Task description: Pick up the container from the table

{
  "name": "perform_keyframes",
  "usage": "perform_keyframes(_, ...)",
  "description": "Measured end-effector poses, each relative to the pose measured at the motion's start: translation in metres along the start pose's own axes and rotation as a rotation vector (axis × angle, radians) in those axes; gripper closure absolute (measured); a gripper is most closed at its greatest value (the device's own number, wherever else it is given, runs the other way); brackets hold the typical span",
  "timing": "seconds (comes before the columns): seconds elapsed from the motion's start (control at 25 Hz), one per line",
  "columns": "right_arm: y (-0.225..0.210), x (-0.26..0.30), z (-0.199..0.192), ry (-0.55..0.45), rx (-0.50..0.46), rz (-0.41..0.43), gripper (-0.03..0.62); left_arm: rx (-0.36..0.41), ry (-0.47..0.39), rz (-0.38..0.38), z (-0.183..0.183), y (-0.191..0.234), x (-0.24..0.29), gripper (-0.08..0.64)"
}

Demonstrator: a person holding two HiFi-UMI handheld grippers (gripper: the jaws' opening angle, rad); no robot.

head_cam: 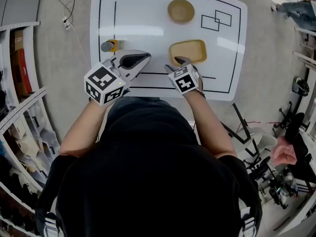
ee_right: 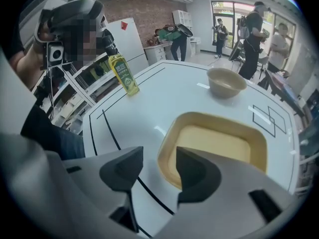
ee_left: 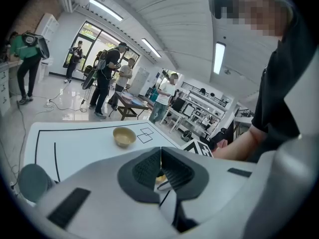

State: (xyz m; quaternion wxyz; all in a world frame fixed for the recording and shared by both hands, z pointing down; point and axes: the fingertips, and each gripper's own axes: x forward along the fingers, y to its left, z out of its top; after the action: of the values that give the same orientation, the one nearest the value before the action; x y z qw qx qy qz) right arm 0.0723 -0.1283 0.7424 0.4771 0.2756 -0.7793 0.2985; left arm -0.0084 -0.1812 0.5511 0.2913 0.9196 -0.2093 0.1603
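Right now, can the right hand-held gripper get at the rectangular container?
Likely yes. The right hand-held gripper is open and right at the near rim of the container, with only bare table between them.

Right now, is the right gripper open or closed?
Open: the right gripper has its jaws apart, a clear gap between them, at the near corner of the tan rectangular container.
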Motion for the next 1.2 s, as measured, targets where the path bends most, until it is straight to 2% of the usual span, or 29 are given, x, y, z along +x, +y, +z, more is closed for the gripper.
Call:
perform_keyframes(0.28,-0.001,0.002,-0.001,0.025,-0.050,-0.025,0.389,-0.006,0.002,-0.007,0.000,0.000,0.002,0.552)
perform_keyframes(0.44,-0.003,0.004,-0.005,0.042,-0.081,-0.043,0.427,-0.015,-0.004,-0.014,0.000,0.001,0.003,0.552)
perform_keyframes(0.76,-0.004,0.006,-0.007,0.056,-0.106,-0.063,0.479,-0.027,-0.003,-0.021,-0.004,0.001,0.001,0.551)
perform_keyframes(1.2,-0.004,0.006,-0.011,0.068,-0.126,-0.077,0.515,-0.035,0.000,-0.031,-0.005,-0.001,0.003,0.551)
